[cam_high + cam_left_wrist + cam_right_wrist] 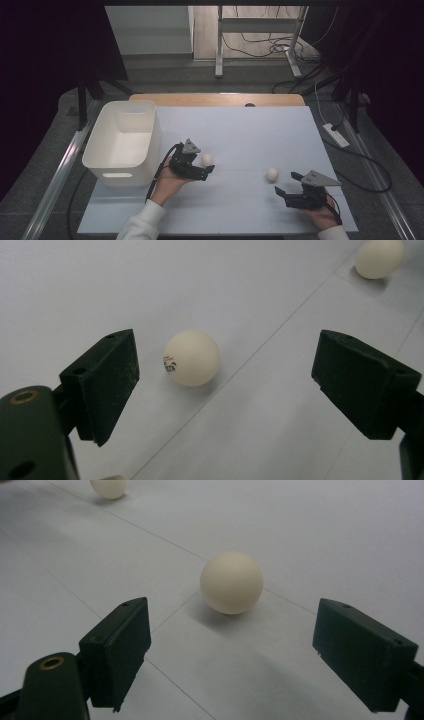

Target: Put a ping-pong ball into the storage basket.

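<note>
Two balls on the table, two grippers, one white bin — that's the full count. The left gripper [209, 170] sits low over the pale sheet [240, 130] with its jaws spread wide, and the first ball [207, 160] lies right at its tips. From the left gripper view, that ball [191, 358] rests on the sheet between the two black jaws, nearer the left-hand one and touching neither; a small printed mark shows on its side.

Over on the other side, the right gripper [286, 183] is open too — jaws well apart. The second ball [272, 174] sits just ahead of its tips, near but not between them. The right gripper view shows this ball [231, 582] plain and unmarked, lying on the sheet beyond the gap between the jaws, close to a thin crease line in the sheet.

Each gripper view also catches the other ball far off in a top corner. The two balls lie well apart from each other. The bin [122, 142] stands at the left edge of the sheet, just beside the left hand [170, 184].
</note>
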`<control>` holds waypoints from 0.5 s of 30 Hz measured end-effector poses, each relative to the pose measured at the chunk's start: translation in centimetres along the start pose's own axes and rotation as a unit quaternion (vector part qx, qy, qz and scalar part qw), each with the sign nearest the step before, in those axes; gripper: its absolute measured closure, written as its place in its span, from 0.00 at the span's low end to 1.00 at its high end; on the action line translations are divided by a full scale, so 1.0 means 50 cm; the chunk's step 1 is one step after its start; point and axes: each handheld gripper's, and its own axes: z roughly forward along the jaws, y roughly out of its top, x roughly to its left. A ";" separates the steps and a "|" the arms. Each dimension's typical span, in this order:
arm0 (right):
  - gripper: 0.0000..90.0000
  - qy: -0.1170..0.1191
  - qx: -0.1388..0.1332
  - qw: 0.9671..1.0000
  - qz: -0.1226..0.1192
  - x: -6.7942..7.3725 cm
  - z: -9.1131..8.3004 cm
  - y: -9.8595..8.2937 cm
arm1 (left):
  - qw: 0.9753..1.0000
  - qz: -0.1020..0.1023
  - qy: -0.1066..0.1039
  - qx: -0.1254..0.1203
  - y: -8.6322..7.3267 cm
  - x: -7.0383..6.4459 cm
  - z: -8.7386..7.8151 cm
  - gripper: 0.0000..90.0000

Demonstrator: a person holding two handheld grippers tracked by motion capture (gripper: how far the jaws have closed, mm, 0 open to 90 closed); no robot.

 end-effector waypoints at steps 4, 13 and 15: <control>0.17 -0.004 -0.002 1.000 0.002 -0.001 -0.002 0.001 | 1.000 -0.006 0.002 0.008 0.000 0.006 0.013 0.14; 0.17 -0.005 -0.003 1.000 0.003 -0.001 -0.001 0.001 | 0.999 -0.015 0.008 0.029 0.001 0.022 0.042 0.14; 0.17 -0.005 -0.003 1.000 0.003 -0.002 -0.001 0.001 | 0.999 -0.014 0.010 0.032 0.002 0.023 0.044 0.14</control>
